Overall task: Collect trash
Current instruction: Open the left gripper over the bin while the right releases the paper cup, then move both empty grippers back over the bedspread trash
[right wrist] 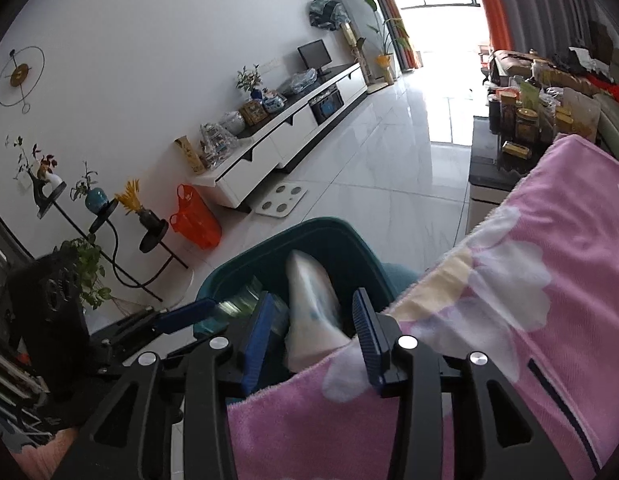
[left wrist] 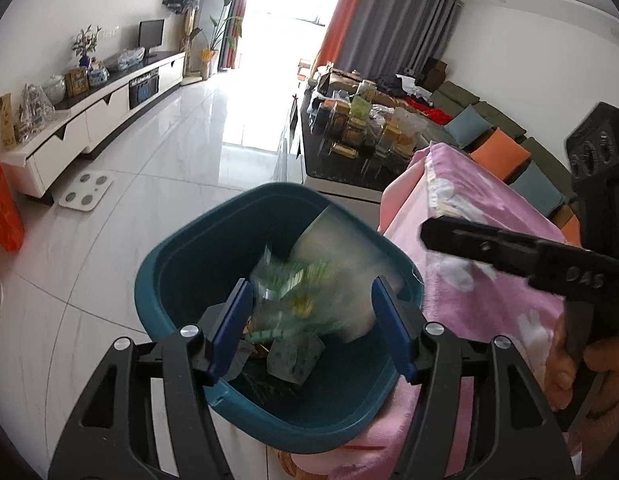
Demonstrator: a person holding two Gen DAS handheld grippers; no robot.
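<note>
Left tongs: the left gripper [left wrist: 311, 322] was held over the teal bin [left wrist: 177, 280], jaws apart; blurred green-and-clear wrappers [left wrist: 297, 288] were seen between the blue pads [left wrist: 229, 326], no pad visibly pressing on them.
Right tongs: the right gripper [right wrist: 315, 342] was aimed at the same bin from the edge of the pink blanket [right wrist: 529, 320], jaws apart; a white plastic bag [right wrist: 309, 304] was seen between them, apparently loose.
Trash: the wrappers, the white bag and a grey crumpled piece [left wrist: 295, 360] were seen inside the bin or just above its mouth; which were falling could not be told through the blur.
Bin: placed on the tiled floor [left wrist: 149, 160], touching the blanket's draped edge.
Risk: light wrappers could catch on a pad or drift past the rim onto the floor, judged from how close they were to the pads.
Risk: the blanket edge could be snagged by the right jaws, being just beside them.
Count: two grippers, one bin, one white bag, one grey piece; wrappers uncountable.
</note>
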